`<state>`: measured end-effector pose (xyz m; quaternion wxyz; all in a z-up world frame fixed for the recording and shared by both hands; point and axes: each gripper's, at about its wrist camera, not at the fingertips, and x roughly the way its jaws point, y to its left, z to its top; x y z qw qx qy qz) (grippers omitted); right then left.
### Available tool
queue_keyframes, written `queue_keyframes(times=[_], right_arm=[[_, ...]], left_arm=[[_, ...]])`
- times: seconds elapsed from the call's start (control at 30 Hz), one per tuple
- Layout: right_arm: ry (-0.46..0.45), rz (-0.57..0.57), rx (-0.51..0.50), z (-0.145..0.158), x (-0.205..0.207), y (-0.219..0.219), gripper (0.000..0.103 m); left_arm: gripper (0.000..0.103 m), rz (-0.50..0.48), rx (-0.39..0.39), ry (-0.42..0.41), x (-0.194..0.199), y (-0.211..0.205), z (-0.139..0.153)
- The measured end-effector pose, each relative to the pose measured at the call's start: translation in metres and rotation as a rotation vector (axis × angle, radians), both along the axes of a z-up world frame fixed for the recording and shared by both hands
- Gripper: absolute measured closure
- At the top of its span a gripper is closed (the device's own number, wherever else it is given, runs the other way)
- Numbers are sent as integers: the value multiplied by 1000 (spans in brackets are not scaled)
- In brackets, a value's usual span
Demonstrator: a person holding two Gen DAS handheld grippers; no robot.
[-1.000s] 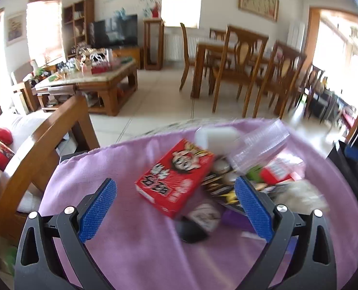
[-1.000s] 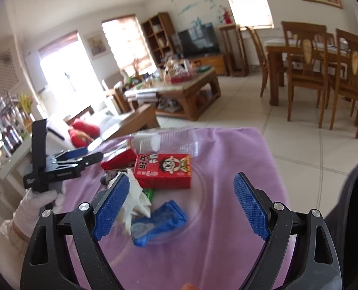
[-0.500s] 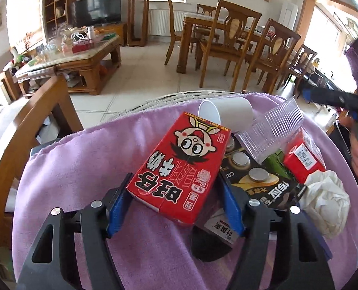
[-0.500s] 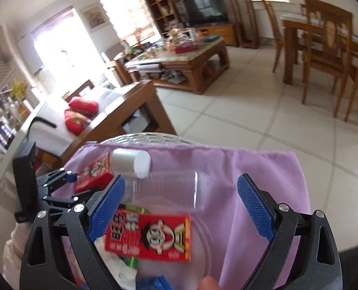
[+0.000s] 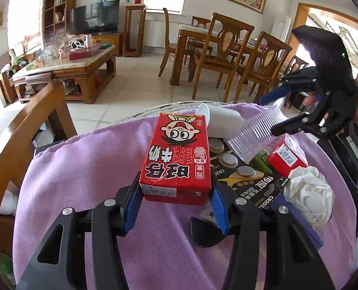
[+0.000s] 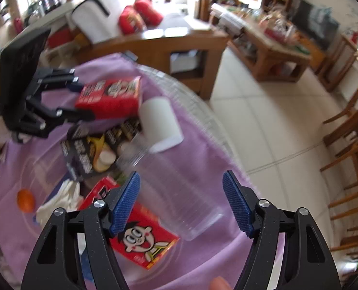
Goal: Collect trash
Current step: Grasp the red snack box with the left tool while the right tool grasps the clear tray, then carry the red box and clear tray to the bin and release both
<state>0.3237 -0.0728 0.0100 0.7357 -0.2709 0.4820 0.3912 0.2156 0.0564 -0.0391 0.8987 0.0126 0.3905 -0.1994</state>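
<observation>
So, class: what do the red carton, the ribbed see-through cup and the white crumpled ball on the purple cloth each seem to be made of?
Red carton: glossy printed paperboard, judging by its sharp folded edges and sheen.
Ribbed see-through cup: thin clear plastic; the cloth shows through its ridged wall.
White crumpled ball: probably tissue or paper, matte and creased.

Your left gripper pointed steeply downward, its jaws having just closed until both blue pads pressed the sides of the red carton. Your right gripper pointed more steeply down, its jaws having just narrowed around the clear plastic cup; pad contact could not be told.
</observation>
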Motion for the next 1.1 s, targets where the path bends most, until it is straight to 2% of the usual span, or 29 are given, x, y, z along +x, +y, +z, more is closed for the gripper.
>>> queue_keyframes(times=[0.03, 0.07, 0.13, 0.2, 0.3, 0.5, 0.7, 0.87, 1.0, 1.1], right_arm=[[23, 15, 4, -2, -2, 1, 56], [32, 32, -5, -5, -6, 3, 61], [34, 54, -17, -6, -13, 6, 96], [34, 84, -43, -12, -25, 6, 99], [-18, 93, -42, -15, -38, 9, 99], [-139, 29, 71, 12, -66, -11, 99], [-276, -119, 205, 51, -102, -49, 99], [-363, -255, 340, 76, -159, -77, 99], [-362, -389, 473, 80, -204, -108, 99], [-308, -479, 619, 75, -233, -137, 99]], left_arm=[[53, -1, 4, -2, 1, 0, 1], [53, -2, 2, -3, 1, 0, 1], [53, -2, -5, -5, 1, 0, 3], [53, -7, -10, -3, 1, 1, 2], [53, -16, -8, -8, 1, 0, 4], [53, -24, -12, -25, -3, 2, 6], [54, -6, -35, -52, -14, 8, 13], [54, 16, -87, -98, -37, 11, 25], [54, 24, -131, -156, -69, 4, 41], [54, 18, -165, -216, -98, -12, 60]])
